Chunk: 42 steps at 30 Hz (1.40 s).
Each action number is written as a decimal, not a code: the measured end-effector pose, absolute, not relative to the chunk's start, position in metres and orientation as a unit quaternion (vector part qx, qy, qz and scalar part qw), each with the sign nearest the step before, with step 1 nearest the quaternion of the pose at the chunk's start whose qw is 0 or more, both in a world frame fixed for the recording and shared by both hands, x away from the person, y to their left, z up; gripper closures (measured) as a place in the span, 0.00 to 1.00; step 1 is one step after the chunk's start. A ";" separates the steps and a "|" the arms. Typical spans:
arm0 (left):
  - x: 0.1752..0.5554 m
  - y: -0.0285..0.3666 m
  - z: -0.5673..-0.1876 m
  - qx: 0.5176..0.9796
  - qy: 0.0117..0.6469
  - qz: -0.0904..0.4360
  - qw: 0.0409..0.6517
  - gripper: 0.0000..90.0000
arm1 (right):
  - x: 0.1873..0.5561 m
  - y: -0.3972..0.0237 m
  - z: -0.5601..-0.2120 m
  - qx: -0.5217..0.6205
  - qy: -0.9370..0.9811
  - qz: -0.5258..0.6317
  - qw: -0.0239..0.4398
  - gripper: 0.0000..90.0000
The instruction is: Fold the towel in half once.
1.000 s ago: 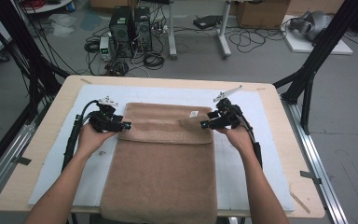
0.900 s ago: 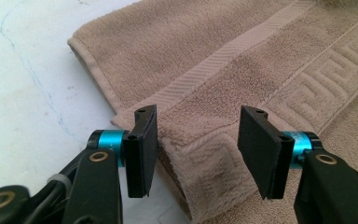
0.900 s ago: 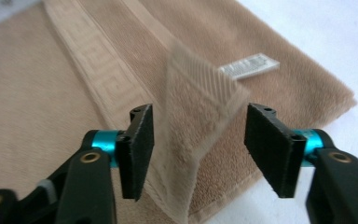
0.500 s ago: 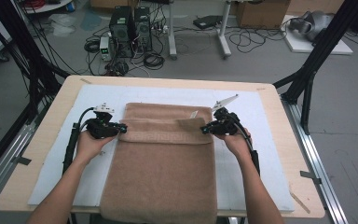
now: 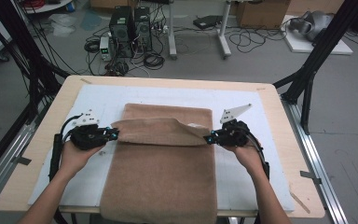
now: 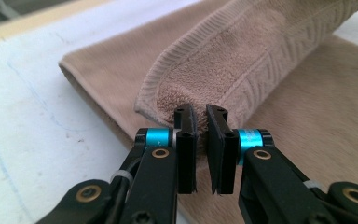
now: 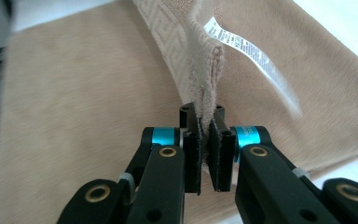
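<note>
A tan towel (image 5: pixel 163 177) lies lengthwise on a white mat (image 5: pixel 102 100), its near end hanging over the table's front edge. Its upper layer's far edge is raised into a fold (image 5: pixel 161 130) stretched between both grippers. My left gripper (image 5: pixel 114 135) is shut on the left corner of that fold. In the left gripper view the jaws (image 6: pixel 201 114) pinch the towel's patterned border (image 6: pixel 261 56). My right gripper (image 5: pixel 207 138) is shut on the right corner. The right gripper view has the jaws (image 7: pixel 203 112) clamping the hem, with a white care label (image 7: pixel 242 44) just beyond.
The mat covers a wooden table (image 5: pixel 270 93) framed by black posts (image 5: pixel 307 79). Metal rails (image 5: pixel 317 158) run along both sides. Computers (image 5: pixel 130 28) and cables sit on the floor beyond the far edge. Bare mat lies on either side of the towel.
Both grippers have moved toward the person and taken hold of the upper layer's far edge. That edge has lifted and drawn back, uncovering the towel layer beneath.
</note>
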State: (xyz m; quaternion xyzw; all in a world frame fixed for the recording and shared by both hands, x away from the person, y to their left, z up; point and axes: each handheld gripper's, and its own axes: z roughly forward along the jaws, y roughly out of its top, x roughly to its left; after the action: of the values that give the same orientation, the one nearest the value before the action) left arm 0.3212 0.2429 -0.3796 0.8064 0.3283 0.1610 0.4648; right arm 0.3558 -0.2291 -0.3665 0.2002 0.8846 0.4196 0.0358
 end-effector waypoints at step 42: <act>0.381 0.226 -0.423 0.798 0.412 0.178 0.402 0.47 | 0.413 -0.226 -0.418 0.321 0.869 0.358 0.116 0.37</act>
State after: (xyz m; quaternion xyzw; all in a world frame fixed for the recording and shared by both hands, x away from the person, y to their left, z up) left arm 0.3812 0.2257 -0.4228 0.7979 0.4124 0.1779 0.4019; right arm 0.4130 -0.2263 -0.4178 0.3209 0.8691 0.3580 0.1162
